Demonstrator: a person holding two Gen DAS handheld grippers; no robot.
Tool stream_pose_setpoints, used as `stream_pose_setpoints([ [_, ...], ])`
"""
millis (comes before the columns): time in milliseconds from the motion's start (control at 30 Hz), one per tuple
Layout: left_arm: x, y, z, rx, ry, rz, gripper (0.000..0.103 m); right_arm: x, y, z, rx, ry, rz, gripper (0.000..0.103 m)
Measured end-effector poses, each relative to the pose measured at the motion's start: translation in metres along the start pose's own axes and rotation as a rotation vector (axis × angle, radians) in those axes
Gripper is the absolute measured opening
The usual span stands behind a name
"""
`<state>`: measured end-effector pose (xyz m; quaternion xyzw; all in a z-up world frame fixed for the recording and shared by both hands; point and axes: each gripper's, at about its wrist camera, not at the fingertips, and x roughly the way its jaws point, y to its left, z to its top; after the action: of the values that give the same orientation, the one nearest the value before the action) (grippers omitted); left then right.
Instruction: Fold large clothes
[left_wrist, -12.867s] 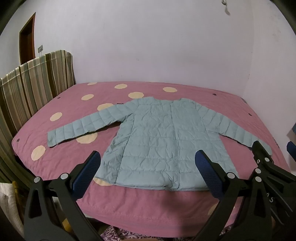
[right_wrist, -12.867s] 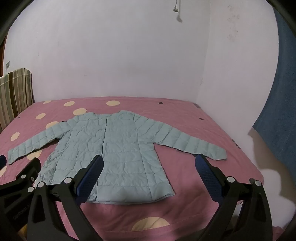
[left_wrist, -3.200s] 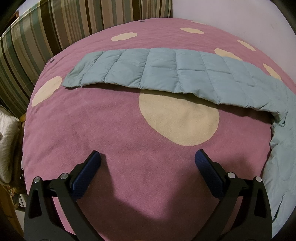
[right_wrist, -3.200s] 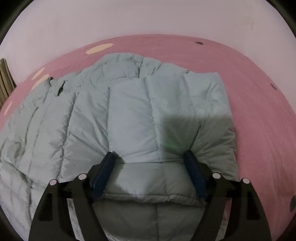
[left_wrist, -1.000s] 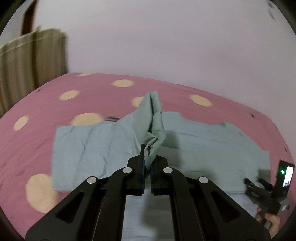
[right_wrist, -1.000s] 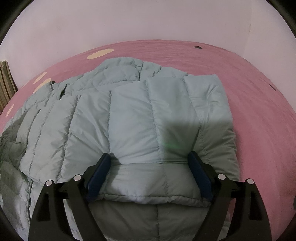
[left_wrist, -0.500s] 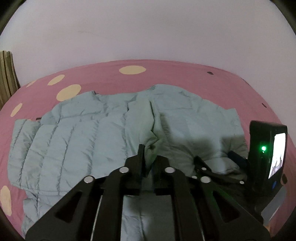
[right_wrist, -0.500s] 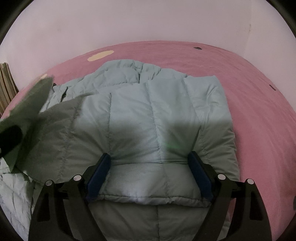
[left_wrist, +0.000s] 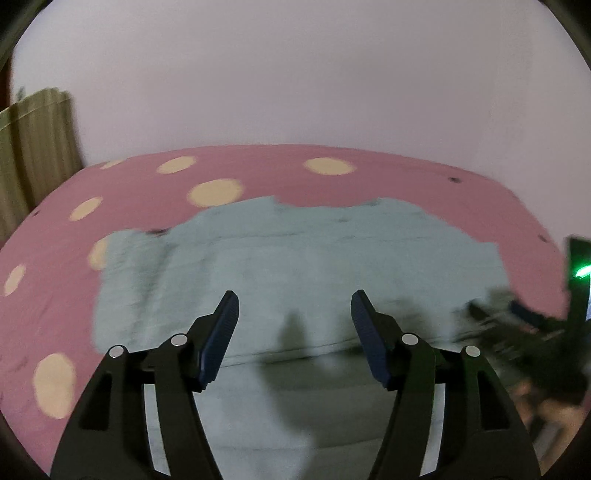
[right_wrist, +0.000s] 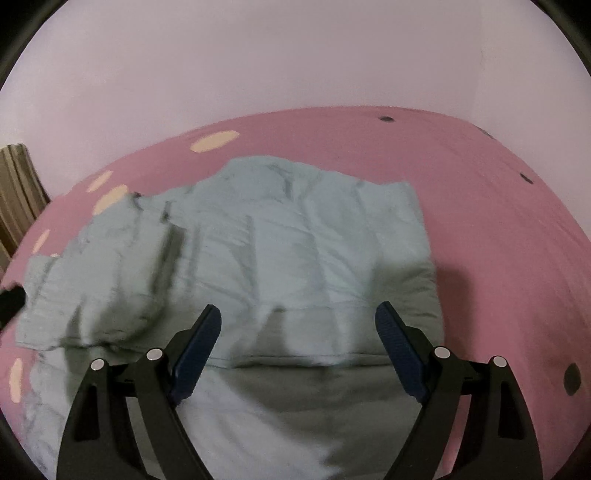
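Note:
The pale blue quilted jacket lies flat on the pink bed with both sleeves folded in over its body. In the right wrist view the jacket shows the left sleeve lying across its left half and the right sleeve across its right half. My left gripper hovers over the jacket's lower middle, its jaws opening with nothing between them. My right gripper stands open above the jacket's lower right part, clear of the cloth. The other gripper shows blurred at the right edge of the left wrist view.
The pink bedspread with cream dots spreads around the jacket on all sides. A striped headboard stands at the far left. A pale wall rises behind the bed. Bare bedspread lies to the jacket's right.
My left gripper carried the left sleeve across the jacket, let it go and now stands apart. My right gripper has lifted off the folded right sleeve.

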<state>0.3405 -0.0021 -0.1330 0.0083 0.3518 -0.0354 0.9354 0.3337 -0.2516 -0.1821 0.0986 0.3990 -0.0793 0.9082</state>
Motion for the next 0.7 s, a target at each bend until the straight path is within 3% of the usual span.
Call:
stream_pose_setpoints([
  [200,0.003,0.083,-0.008,-0.109,0.027,0.147,0.063,0.014,0.049,0.014,-0.022,0.032,0.093,0.083],
  [367,0.006,0.132,-0.015,-0.171,0.041,0.214,0.063,0.050,0.084,0.016,-0.039,0.103,0.110,0.071],
  [467,0.009,0.149,-0.019,-0.190,0.054,0.231,0.063,0.065,0.096,0.011,-0.053,0.151,0.103,0.042],
  [500,0.009,0.154,-0.019,-0.194,0.059,0.236,0.063,0.063,0.097,0.009,-0.063,0.154,0.102,0.025],
  [533,0.010,0.156,-0.019,-0.197,0.059,0.235,0.063,0.061,0.099,0.010,-0.072,0.149,0.100,0.014],
  [600,0.009,0.159,-0.018,-0.203,0.056,0.233,0.063,0.050,0.095,0.016,-0.072,0.121,0.103,0.007],
  [700,0.010,0.157,-0.012,-0.200,0.045,0.226,0.063,0.031,0.072,0.026,-0.037,0.066,0.087,0.007],
])
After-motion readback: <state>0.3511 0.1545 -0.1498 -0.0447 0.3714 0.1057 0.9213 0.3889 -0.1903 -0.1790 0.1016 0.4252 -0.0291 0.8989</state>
